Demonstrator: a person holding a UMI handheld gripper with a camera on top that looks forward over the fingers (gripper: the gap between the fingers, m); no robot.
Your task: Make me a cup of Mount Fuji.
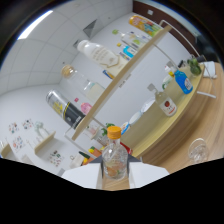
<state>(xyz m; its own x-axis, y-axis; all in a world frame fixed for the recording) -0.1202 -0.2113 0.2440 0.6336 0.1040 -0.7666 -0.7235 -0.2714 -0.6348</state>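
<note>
While shelves (131,75) of bottles tilt beyond them, the gripper (114,172) fingers close on both sides of an orange-capped clear bottle (114,155), gripping it.

I see a white tiled wall (35,75) behind a wooden shelf (125,75) that carries bottles. Below it runs a pale wooden table (200,125). A bright strip of light (35,25) shows high up, and dark brown panelling (165,20) sits beyond the shelf.
</note>
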